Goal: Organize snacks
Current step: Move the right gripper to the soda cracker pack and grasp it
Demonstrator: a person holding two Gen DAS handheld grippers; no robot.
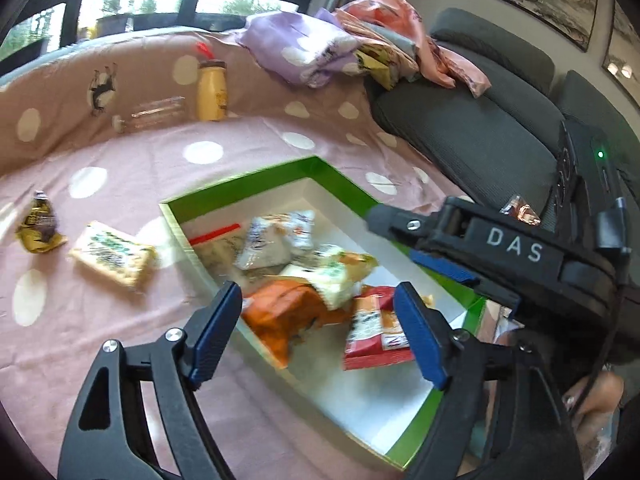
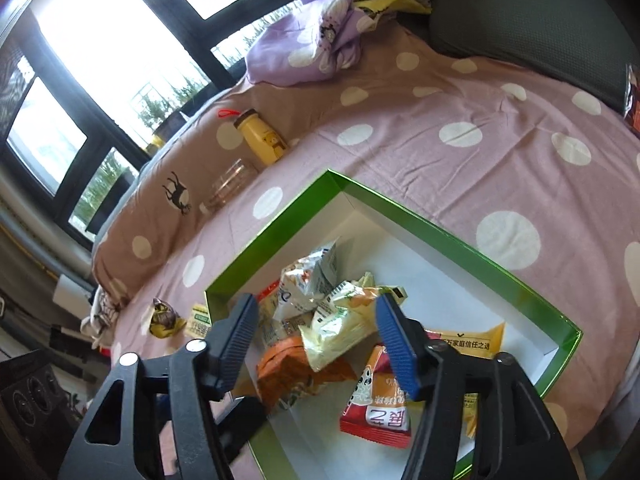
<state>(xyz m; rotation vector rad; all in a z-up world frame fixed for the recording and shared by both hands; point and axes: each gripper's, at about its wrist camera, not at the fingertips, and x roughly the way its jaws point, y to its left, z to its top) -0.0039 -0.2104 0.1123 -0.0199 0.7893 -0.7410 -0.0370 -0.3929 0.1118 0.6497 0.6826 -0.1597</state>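
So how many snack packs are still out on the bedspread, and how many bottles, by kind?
Dark and yellow wrapped snack: 1
Cracker pack with green print: 1
Yellow bottle: 1
Clear bottle lying on its side: 1
Total: 4, all outside the green box

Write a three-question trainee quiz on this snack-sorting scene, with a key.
1. True or false: both grippers are clamped on snack packets.
2. Which snacks still lie outside the green box? A) cracker pack and dark-and-yellow wrapped snack B) orange packet C) red packet
3. Fill in: the yellow bottle stands ___ on the bedsheet.

Key:
1. False: left gripper and right gripper are open.
2. A: cracker pack, wrapped snack.
3. Upright.
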